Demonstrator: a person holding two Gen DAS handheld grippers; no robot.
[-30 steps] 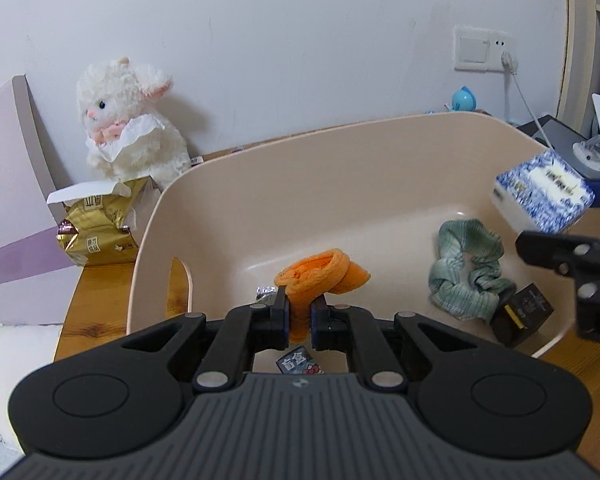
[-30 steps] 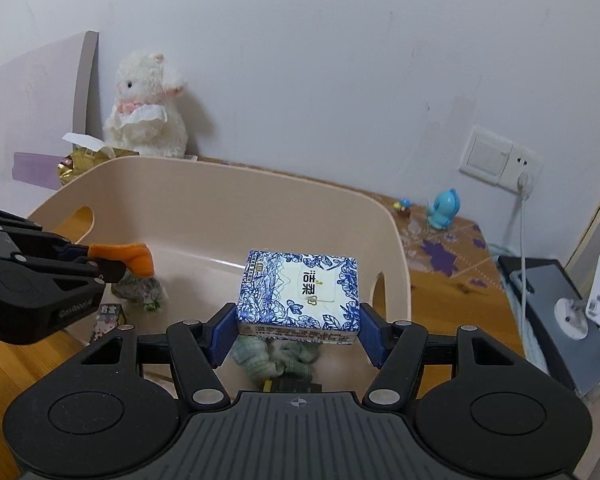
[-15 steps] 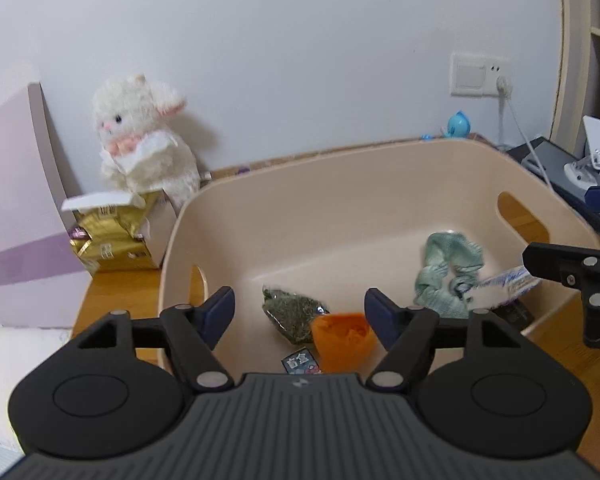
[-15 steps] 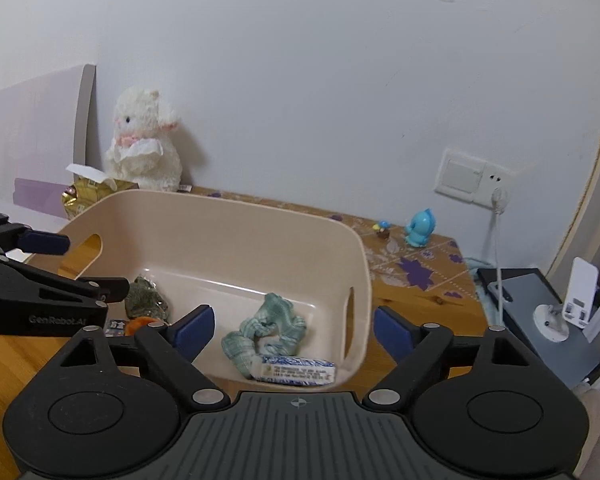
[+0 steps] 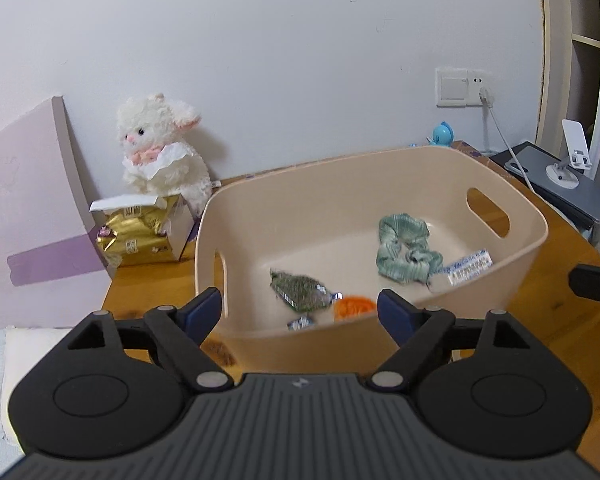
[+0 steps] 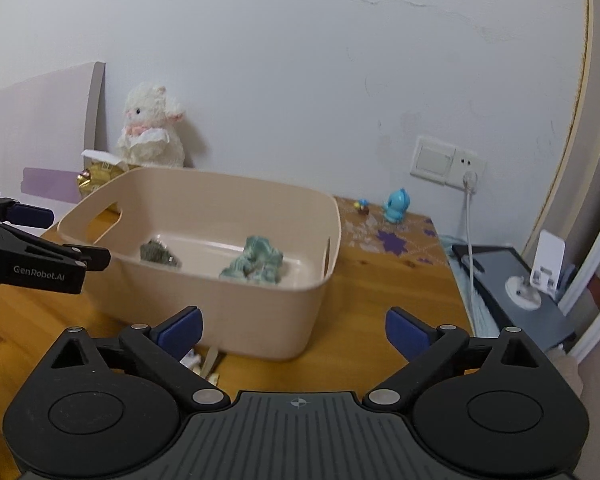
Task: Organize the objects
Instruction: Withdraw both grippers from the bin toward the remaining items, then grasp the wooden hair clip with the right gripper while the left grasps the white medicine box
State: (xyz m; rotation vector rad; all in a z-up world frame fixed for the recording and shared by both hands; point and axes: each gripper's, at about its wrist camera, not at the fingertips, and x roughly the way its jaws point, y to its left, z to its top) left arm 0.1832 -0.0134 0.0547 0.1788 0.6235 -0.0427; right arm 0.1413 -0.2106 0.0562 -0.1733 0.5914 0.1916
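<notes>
A beige plastic bin (image 5: 532, 236) (image 6: 260, 320) stands on the wooden table. Inside it lie a green scrunchie (image 5: 404, 248) (image 6: 256, 264), a blue-and-white tissue pack (image 5: 466, 270), an orange cloth item (image 5: 354, 306), a dark green packet (image 5: 300, 290) (image 6: 158, 254) and a small wrapped sweet (image 5: 302, 322). My left gripper (image 5: 300, 310) is open and empty, just in front of the bin's near wall. My right gripper (image 6: 294, 332) is open and empty, near the bin's front right corner.
A white plush lamb (image 5: 160, 152) and a gold tissue box (image 5: 140, 232) stand left of the bin against the wall. A blue toy figure (image 6: 398, 206), a charging cable, a tablet (image 6: 512, 280) and a white phone stand (image 6: 544, 264) are at the right. Small scraps (image 6: 206, 362) lie before the bin.
Both grippers opened and dropped their loads into the bin: the left let go of the orange cloth, the right the tissue pack. Both then pulled back and up from the bin.
</notes>
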